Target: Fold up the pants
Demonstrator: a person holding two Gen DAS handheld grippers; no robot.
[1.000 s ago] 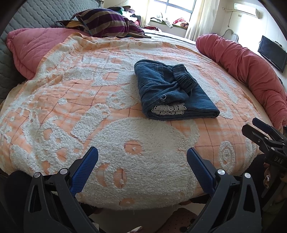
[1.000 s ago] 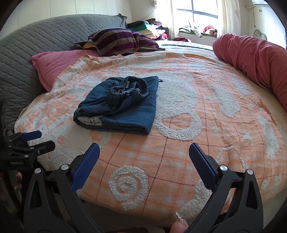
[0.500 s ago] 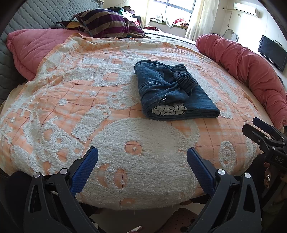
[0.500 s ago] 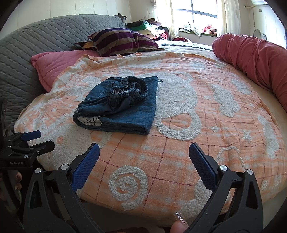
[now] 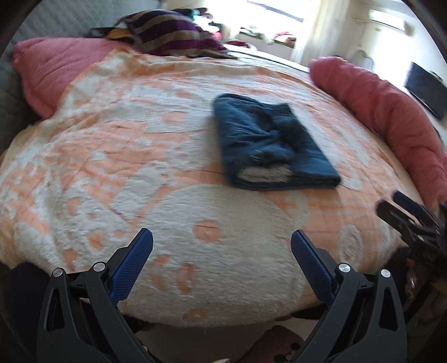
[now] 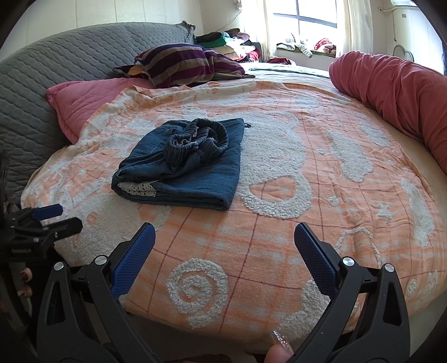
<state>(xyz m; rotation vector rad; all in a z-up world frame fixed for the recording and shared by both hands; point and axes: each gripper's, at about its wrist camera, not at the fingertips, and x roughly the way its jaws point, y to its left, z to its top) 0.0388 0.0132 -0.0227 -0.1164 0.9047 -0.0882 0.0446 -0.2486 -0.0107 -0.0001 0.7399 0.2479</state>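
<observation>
Nearest, in the right wrist view: right gripper [image 6: 225, 245] spread wide, blue pads [image 6: 134, 259] well apart, nothing between them, held over the near edge of the orange and white blanket [image 6: 279, 223]. A fingertip with a glittery nail [image 6: 279, 349] at the bottom edge. At far left of that view, left gripper [image 6: 53, 217] seen from the side, apart from the cloth. In the left wrist view, blurred throughout: left gripper [image 5: 222, 251] likewise gaping, empty, above the blanket's near edge [image 5: 223, 265]; right gripper [image 5: 402, 215] at the right margin.

Farther in, about mid-bed: folded pants [image 6: 181, 164], dark blue denim, lying flat on the blanket, touched by neither tool. Folded into a rough rectangle, long axis running near to far, leaning slightly to the right toward the far end in the right wrist view. Near short end showing stacked layers and a strip of white lace [image 6: 137, 188]; bunched elastic waistband [image 6: 195, 139] heaped on top toward the far end. Same bundle in the left wrist view [image 5: 268, 145], right of centre, far end leaning left.

Beyond: pink pillow [image 6: 83, 103] at far left, against a grey quilted headboard [image 6: 42, 83]. Striped cushion [image 6: 184, 65] behind the blanket's far edge. Long red bolster [image 6: 396, 92] along the right side. Window [image 6: 313, 16] at the very back.
</observation>
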